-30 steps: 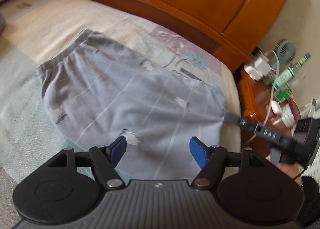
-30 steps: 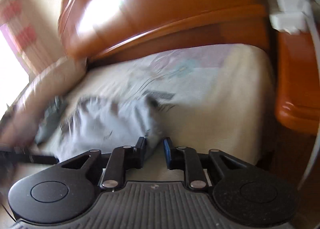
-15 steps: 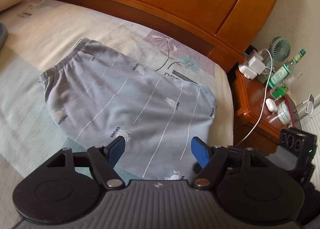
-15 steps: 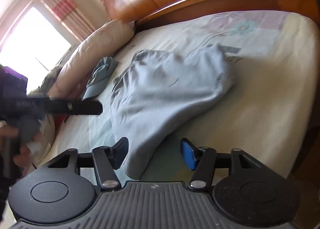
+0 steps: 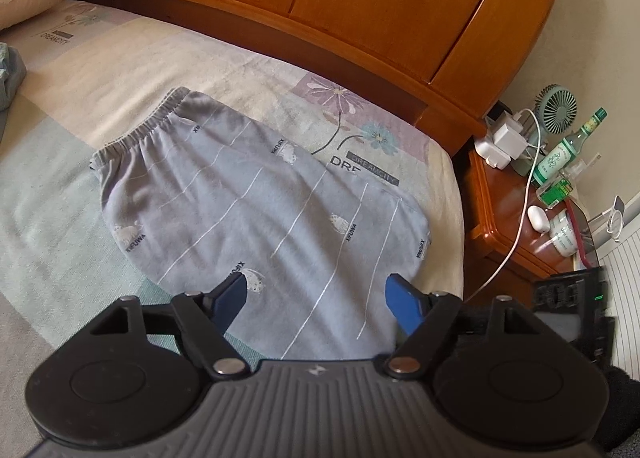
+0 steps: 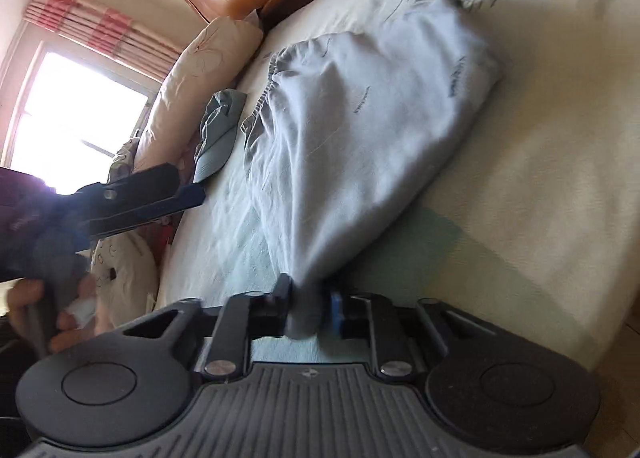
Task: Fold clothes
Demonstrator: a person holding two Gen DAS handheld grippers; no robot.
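Grey pyjama trousers (image 5: 260, 210) with an elastic waistband, thin white lines and small prints lie folded on the bed. My left gripper (image 5: 316, 286) hovers over their near edge. Its jaws are opening, the blue pads are wide apart, and no cloth is pinched between them. In the right wrist view the trousers (image 6: 372, 130) stretch away from my right gripper (image 6: 308, 300). Its jaws are closing, and the pads press on a bunched near corner of the grey cloth. The left gripper (image 6: 188, 194) also shows there from the side, held by a hand.
A wooden headboard (image 5: 360, 6) runs along the far side of the bed. The nightstand (image 5: 516, 214) on the right carries a small fan, a green bottle, chargers and a white cable. Pillows (image 6: 200, 70) and a grey-green cap (image 6: 218, 126) lie beyond the trousers, under a bright window.
The right gripper swung round to face the trousers, opened wide, then closed on their near corner. The left gripper stayed in place with its jaws slightly wider.
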